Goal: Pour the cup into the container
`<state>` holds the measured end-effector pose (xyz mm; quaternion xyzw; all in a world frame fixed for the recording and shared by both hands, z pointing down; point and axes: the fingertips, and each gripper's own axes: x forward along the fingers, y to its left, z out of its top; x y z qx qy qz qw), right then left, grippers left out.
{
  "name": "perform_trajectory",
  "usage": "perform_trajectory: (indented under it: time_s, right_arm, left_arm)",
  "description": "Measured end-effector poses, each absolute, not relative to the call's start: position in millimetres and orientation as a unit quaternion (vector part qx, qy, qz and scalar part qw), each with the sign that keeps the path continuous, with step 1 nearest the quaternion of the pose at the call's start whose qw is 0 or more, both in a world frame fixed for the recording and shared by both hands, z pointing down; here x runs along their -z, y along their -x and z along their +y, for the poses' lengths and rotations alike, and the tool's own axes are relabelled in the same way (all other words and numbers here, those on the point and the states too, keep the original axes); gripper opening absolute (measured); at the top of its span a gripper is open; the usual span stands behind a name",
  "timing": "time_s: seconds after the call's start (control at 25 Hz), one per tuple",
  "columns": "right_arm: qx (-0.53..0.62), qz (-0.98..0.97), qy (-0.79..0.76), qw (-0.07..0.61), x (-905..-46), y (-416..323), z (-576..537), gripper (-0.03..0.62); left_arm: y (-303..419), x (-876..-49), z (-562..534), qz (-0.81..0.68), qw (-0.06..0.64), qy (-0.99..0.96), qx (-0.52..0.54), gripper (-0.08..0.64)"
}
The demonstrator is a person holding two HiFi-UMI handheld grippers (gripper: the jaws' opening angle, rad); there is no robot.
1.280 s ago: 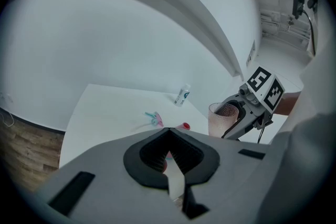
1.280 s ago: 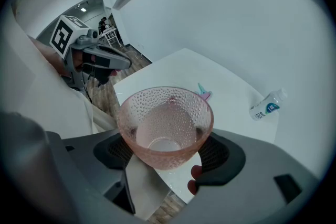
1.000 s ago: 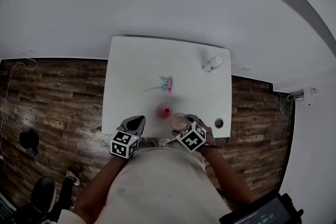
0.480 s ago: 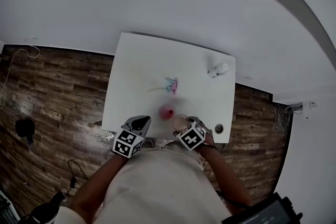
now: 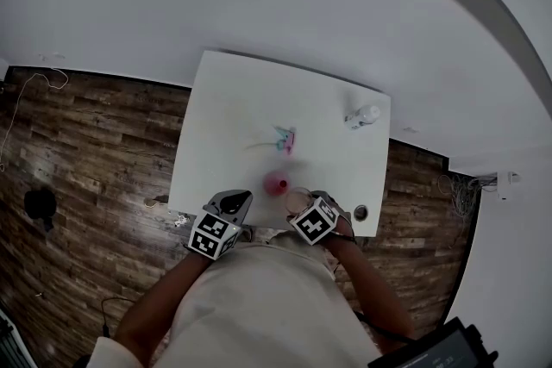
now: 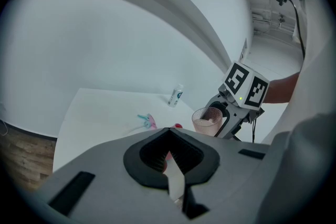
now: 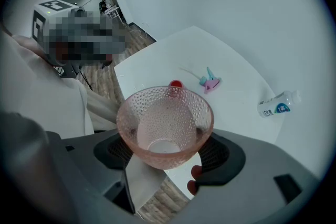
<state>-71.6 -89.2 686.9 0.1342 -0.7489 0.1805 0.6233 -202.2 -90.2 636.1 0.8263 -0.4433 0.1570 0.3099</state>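
The change over the last second is small. In the head view the table (image 5: 224, 125) sits slightly differently in frame, which indicates head motion, not table motion. The right gripper (image 7: 167, 153) has brought the cup (image 7: 165, 122) marginally closer to the red container (image 5: 276, 182). The two are now just beside each other at the near edge of the table and are not touching. The right jaws are set wide apart and clamp the dimpled pink cup between them by its lower wall. The cup is upright, mouth up, with no tilt begun. Its contents cannot be identified. The left gripper (image 6: 169, 153) remains at the near table edge, left of the container, with its jaws drawn together on nothing. Judgement: the approach phase is nearly complete and the pour has not started. The next step requires the cup rim above the container mouth before tilting. The container opening looks small against the cup, so spillage is the main risk. A small bottle (image 5: 362, 115) and a pink-and-teal object (image 5: 285, 138) lie well clear.
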Motion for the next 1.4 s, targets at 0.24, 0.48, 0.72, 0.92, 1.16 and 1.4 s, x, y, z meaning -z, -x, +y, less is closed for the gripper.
perform_trajectory:
  time_s: [0.24,0.48,0.72,0.92,1.16,1.4]
  right_arm:
    - [-0.180,-0.743,-0.129,0.632,-688.0,70.9,-88.8,0.370]
    - [-0.178,-0.738,-0.124,0.640,-687.4,71.4,-90.3,0.370]
    - [-0.176,-0.731,-0.117,0.649,-688.0,69.7,-90.7,0.370]
    - [-0.177,-0.726,-0.108,0.655,-688.0,70.6,-89.4,0.370]
    - [-0.175,-0.722,-0.100,0.661,-686.8,72.4,-91.7,0.370]
    - [-0.174,-0.716,-0.092,0.670,-688.3,74.3,-94.5,0.370]
  left_arm:
    - [197.4,-635.6,-88.7,-0.438,0.305,-0.830,-0.160,0.011]
    - [201.8,-637.0,-87.4,-0.447,0.299,-0.826,-0.168,0.011]
    - [203.3,-638.9,-88.3,-0.451,0.296,-0.825,-0.166,0.011]
    - [206.3,-641.2,-87.8,-0.455,0.293,-0.824,-0.166,0.011]
    - [209.5,-639.9,-90.2,-0.461,0.293,-0.822,-0.162,0.011]
    - [211.8,-641.3,-90.5,-0.464,0.294,-0.820,-0.160,0.011]
